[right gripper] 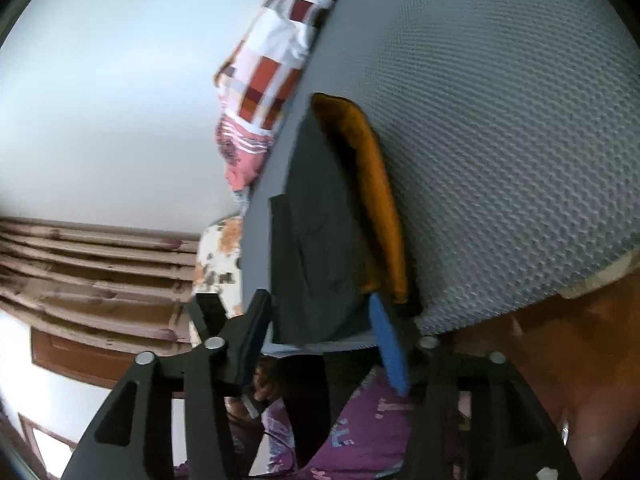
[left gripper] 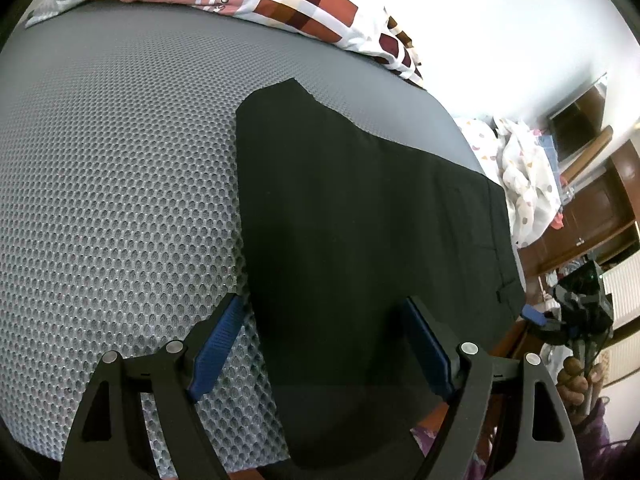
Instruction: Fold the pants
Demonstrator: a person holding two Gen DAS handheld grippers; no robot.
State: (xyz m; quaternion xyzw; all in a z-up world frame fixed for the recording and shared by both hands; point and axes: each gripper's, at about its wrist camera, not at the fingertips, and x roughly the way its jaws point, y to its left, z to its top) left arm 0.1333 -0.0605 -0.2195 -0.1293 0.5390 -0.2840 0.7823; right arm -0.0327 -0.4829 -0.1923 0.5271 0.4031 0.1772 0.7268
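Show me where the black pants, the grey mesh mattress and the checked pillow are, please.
black pants (left gripper: 360,220), left wrist view, middle of the fabric.
grey mesh mattress (left gripper: 120,160), left wrist view, bare surface.
checked pillow (left gripper: 312,0), left wrist view, checked cover.

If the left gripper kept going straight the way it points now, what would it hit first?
Most likely the black pants lying on the grey mesh mattress; the open left gripper straddles their left edge. Depth is hard to judge.

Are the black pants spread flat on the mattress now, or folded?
Cannot tell for sure. The black pants lie flat on the grey mattress, but one edge is lifted in the right view, showing orange lining.
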